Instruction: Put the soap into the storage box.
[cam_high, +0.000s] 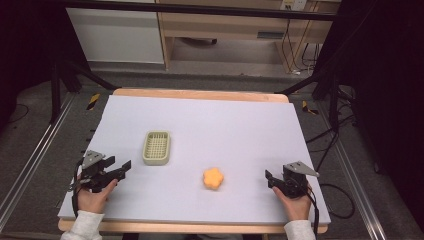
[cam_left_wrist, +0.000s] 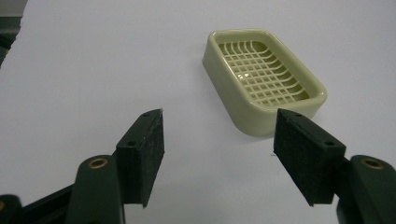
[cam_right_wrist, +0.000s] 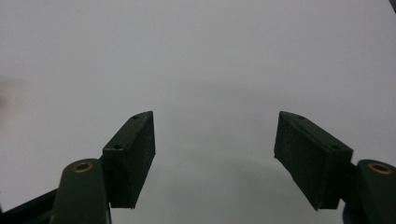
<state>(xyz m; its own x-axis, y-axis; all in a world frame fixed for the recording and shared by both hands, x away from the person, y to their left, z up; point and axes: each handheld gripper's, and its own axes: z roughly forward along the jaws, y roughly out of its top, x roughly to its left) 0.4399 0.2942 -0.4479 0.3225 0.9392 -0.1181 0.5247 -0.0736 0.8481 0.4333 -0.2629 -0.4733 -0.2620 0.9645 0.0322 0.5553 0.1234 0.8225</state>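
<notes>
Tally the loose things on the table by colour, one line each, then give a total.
Pale green: 1, the basket
Orange: 1, the flower-shaped sponge
Total: 2, both lying apart on the mat

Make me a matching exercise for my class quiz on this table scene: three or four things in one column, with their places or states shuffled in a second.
Things:
1. soap dish
2. orange sponge
3. left gripper
4. right gripper

Places or states:
A. open, at the table's right near edge
B. flower-shaped, lying between the dish and the right gripper
C. open, pointing toward the dish
D. pale green, grid-bottomed, empty

Pairs: 1-D, 2-B, 3-C, 4-A
</notes>
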